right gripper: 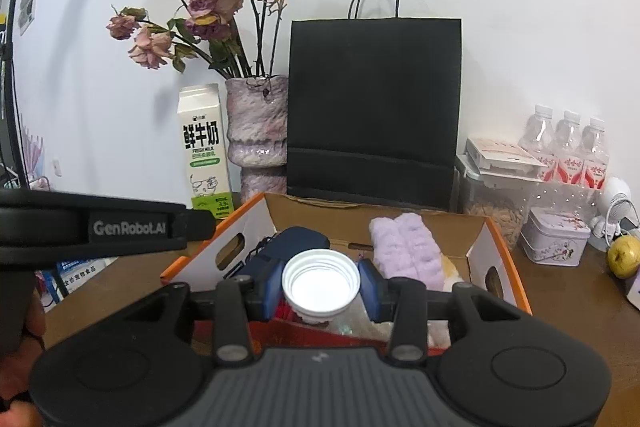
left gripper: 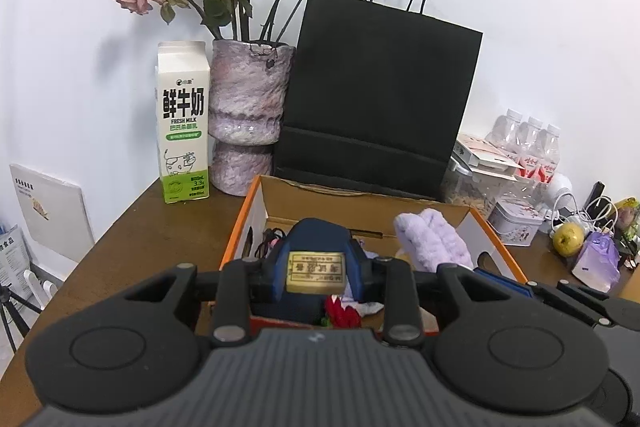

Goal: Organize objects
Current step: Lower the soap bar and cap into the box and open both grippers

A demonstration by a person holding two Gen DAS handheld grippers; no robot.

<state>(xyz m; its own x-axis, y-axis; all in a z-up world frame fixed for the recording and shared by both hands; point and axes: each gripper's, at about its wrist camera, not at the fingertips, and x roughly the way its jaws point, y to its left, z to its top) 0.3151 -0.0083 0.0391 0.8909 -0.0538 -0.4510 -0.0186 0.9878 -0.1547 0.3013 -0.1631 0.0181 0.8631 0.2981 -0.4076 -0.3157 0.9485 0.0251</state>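
An open cardboard box with orange edges [left gripper: 256,211] [right gripper: 256,223] sits on the brown table and holds a purple fluffy cloth [left gripper: 434,241] [right gripper: 404,247], black cables and other items. My left gripper [left gripper: 316,273] is shut on a dark blue case [left gripper: 316,233] with a yellow label, held over the box. My right gripper [right gripper: 320,285] is shut on a clear bottle with a white cap [right gripper: 320,283], also over the box. The left gripper's black body [right gripper: 100,227] crosses the right wrist view at left.
Behind the box stand a milk carton [left gripper: 183,123] [right gripper: 205,151], a purple vase of dried roses [left gripper: 248,115] [right gripper: 258,131] and a black paper bag [left gripper: 376,99] [right gripper: 372,107]. At right are water bottles [right gripper: 568,147], a tin [right gripper: 554,237], a green apple [right gripper: 624,257] and cables.
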